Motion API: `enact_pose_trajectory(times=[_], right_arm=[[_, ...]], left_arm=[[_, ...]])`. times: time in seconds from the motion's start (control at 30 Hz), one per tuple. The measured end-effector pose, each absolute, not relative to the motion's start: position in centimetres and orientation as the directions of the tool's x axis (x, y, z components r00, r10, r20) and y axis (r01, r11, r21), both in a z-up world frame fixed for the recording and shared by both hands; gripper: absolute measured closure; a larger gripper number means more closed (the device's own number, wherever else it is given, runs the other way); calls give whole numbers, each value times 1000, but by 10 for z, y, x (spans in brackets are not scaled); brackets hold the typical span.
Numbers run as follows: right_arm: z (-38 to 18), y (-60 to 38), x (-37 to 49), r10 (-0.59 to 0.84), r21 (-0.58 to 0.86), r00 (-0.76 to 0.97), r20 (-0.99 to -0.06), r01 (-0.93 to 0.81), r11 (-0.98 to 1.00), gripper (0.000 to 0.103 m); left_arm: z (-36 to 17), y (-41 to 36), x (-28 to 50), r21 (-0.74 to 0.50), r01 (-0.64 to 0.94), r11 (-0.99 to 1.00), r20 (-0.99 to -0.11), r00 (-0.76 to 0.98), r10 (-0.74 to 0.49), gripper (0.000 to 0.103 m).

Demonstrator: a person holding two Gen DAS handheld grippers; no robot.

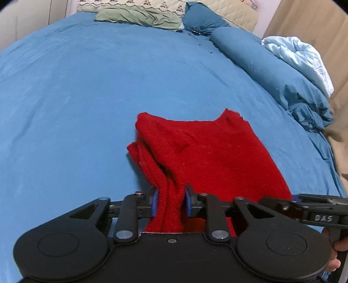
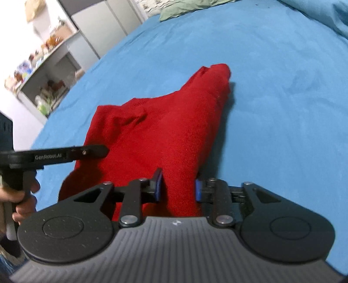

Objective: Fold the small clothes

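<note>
A red knitted garment (image 1: 208,152) lies partly folded on the blue bed sheet (image 1: 76,98). My left gripper (image 1: 170,203) is shut on its near left edge, with bunched red knit between the blue pads. My right gripper (image 2: 178,187) is shut on the garment's (image 2: 156,130) near right edge. The right gripper also shows at the right edge of the left wrist view (image 1: 292,199). The left gripper also shows at the left of the right wrist view (image 2: 106,150). The cloth's near edge is lifted between both grippers; its far part rests on the bed.
A green pillow (image 1: 139,17), a blue pillow (image 1: 202,17) and a rolled blue duvet (image 1: 271,69) lie at the bed's far and right sides. A pale blue cloth (image 1: 300,56) lies on the duvet. Cluttered shelves (image 2: 43,71) stand beyond the bed's left edge.
</note>
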State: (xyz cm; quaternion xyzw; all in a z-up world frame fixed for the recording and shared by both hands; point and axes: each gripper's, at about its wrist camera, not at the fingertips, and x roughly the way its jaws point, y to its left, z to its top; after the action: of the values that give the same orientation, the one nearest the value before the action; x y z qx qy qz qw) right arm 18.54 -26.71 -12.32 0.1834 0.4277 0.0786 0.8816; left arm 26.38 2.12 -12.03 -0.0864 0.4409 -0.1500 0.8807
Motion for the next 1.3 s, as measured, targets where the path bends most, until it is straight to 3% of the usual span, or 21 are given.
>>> enact_pose_trajectory(times=[0.03,0.07,0.1,0.13,0.23,0.47,0.63,0.83,0.9,0.93,1.1,1.3], right_arm=[[-119,-264,188,284,383,623,-729,27,923,39],[-115,-263,188,278,371,622,-732,22,928,32],[-110,-262,187,265,354,631,-729,16,935,16],[-105,-263,181,240,328,653,-719,15,944,7],[-102,-270,173,177,268,687,-705,27,963,7],[-146,-283,180,117,251,628,-769,129,959,7],[-141,-286,177,118,263,647,-754,132,956,7],[-76,-277,148,94,233,725,-682,94,968,5],[-48,-268,133,59,199,737,-673,103,974,1],[-33,-263,124,42,187,742,-669,113,976,0],[25,-234,75,-32,120,769,-638,140,983,0],[51,-201,23,-101,39,729,-677,173,984,0]], left_arm=[[-118,21,263,-278,181,943,-749,574,-331,70],[-114,25,261,-269,175,947,-743,588,-320,58],[-113,21,259,-258,172,951,-737,602,-309,42],[-111,25,257,-238,169,957,-728,621,-290,36],[-116,27,255,-175,161,971,-734,637,-237,32],[-152,16,268,-103,173,979,-780,597,-188,29],[-138,20,264,-112,160,981,-770,610,-187,32],[-64,33,215,-100,123,987,-691,705,-158,27],[-34,33,191,-96,106,990,-661,736,-143,4],[-20,32,178,-90,94,991,-644,754,-130,0],[28,22,116,-40,69,997,-606,792,-79,0],[31,15,59,17,32,999,-629,777,-14,0]])
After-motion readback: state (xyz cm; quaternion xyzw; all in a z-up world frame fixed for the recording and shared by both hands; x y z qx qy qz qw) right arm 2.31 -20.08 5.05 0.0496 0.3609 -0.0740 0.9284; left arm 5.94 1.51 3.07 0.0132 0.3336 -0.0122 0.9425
